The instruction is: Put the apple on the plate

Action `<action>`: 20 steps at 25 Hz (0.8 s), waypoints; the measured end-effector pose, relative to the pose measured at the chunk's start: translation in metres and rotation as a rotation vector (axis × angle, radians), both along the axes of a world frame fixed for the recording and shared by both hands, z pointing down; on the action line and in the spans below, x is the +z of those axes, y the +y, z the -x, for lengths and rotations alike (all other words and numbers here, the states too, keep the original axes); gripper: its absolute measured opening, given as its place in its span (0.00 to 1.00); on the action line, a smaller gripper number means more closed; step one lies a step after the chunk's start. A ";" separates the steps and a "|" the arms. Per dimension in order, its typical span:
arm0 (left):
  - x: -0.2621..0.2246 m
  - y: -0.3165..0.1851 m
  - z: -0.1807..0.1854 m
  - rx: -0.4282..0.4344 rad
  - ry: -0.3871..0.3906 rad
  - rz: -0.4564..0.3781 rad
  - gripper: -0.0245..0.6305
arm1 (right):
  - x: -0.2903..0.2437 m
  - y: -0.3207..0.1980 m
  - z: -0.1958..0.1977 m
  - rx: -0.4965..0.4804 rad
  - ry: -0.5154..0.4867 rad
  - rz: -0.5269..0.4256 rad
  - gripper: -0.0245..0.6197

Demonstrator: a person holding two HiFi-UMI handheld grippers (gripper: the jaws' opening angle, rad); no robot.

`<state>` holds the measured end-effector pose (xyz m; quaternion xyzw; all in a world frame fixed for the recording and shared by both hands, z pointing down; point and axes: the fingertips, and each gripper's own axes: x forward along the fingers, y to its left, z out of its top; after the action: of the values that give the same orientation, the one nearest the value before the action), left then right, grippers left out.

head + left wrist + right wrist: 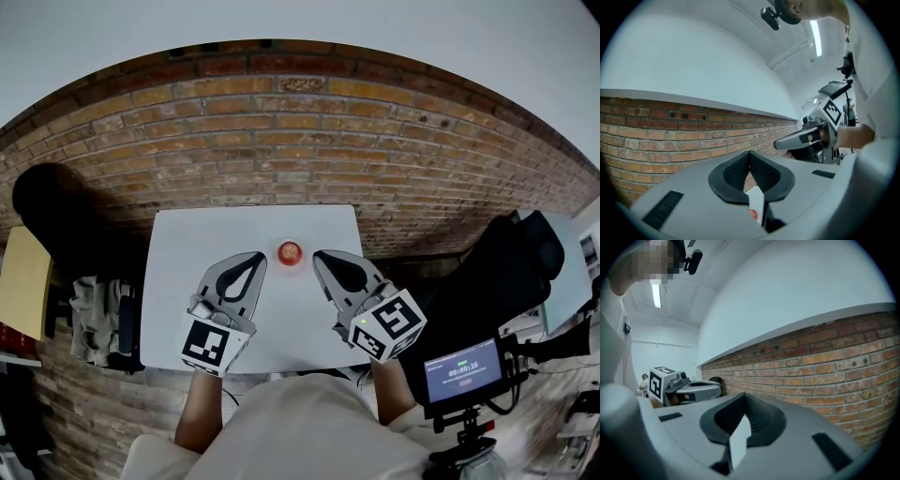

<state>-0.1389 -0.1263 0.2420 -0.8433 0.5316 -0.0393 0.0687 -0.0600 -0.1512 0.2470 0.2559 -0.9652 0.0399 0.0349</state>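
Apple [290,253]: on the white worktop [187,281], far centre, between the two tool tips and touching neither.
Plate: too small to tell whether a plate lies under the apple.
Left tool [258,256]: clenched, empty, held above the worktop.
Right tool [319,255]: clenched, empty, alongside.
Handling: likely firm, smooth and round, fairly light; it may roll or slip.
Hold: across its widest middle, pads on opposite sides.

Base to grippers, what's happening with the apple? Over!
Left gripper shut, empty. Right gripper shut, empty. Apple sits between their tips, untouched. Nothing in the way.
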 end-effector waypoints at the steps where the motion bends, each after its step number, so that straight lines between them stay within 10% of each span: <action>1: 0.000 0.001 -0.001 0.002 -0.003 -0.001 0.05 | 0.001 0.000 0.001 0.001 0.010 -0.002 0.04; 20: -0.007 -0.003 -0.009 0.018 -0.018 0.002 0.05 | -0.007 -0.007 -0.002 0.055 0.024 -0.041 0.04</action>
<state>-0.1294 -0.1289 0.2347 -0.8477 0.5234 -0.0466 0.0729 -0.0579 -0.1580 0.2399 0.2834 -0.9580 0.0179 0.0402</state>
